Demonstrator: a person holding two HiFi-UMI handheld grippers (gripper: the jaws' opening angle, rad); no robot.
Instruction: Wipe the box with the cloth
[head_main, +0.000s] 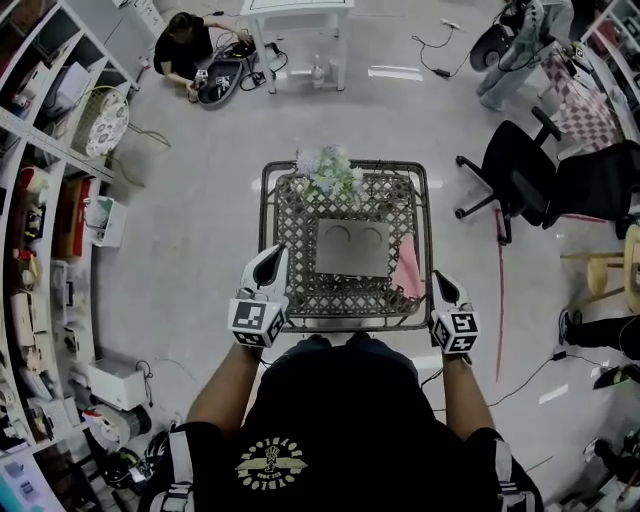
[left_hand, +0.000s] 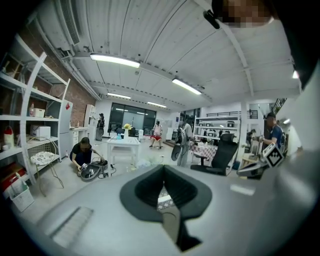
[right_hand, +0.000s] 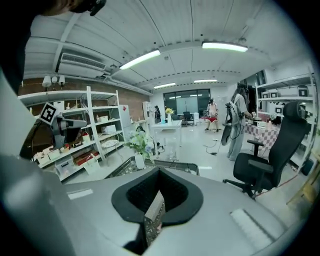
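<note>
At the near edge of the desk (head_main: 345, 322), lower centre of the head view, the left hand-held gripper (head_main: 272, 262) and the right hand-held gripper (head_main: 441, 283) both have their jaws closed on nothing. Beyond the right one, the pink cloth (head_main: 408, 268) lies crumpled beside the grey box (head_main: 352, 247) at mid-frame. The cloth looks light and limp, so pinch a raised fold. The box, possibly cardboard, may slide when wiped, so steady it. Flowers (head_main: 330, 172) stand beyond.
</note>
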